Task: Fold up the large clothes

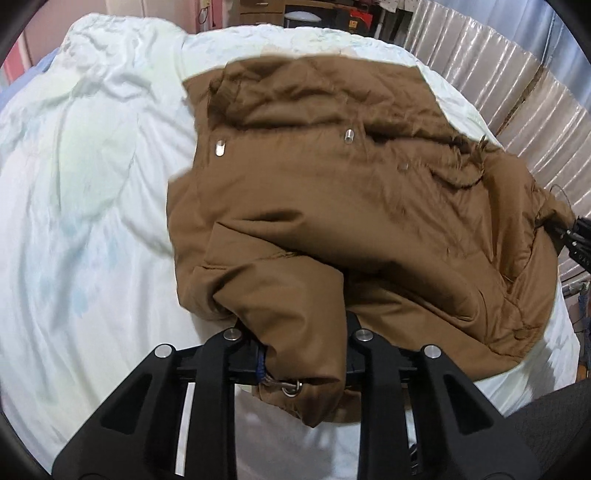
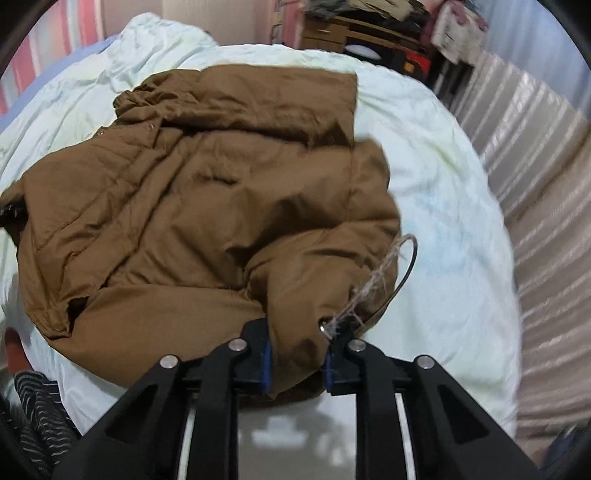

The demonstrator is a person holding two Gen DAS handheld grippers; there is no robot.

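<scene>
Jaws of left gripper [image 1: 301,360], right gripper [image 2: 297,360] clamped on jacket [image 1: 332,206].

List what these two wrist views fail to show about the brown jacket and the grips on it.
- Left wrist view: the left gripper is shut on the brown jacket; bunched fabric hides its fingertips.
- Right wrist view: the right gripper pinches a jacket corner; motion blur smears the frayed string there.
- Both views: the jacket's underside lies hidden against the white bedding.

A home bedroom: rumpled pale bedding [image 1: 92,184], wooden shelves [image 2: 354,33] cluttered behind.
</scene>
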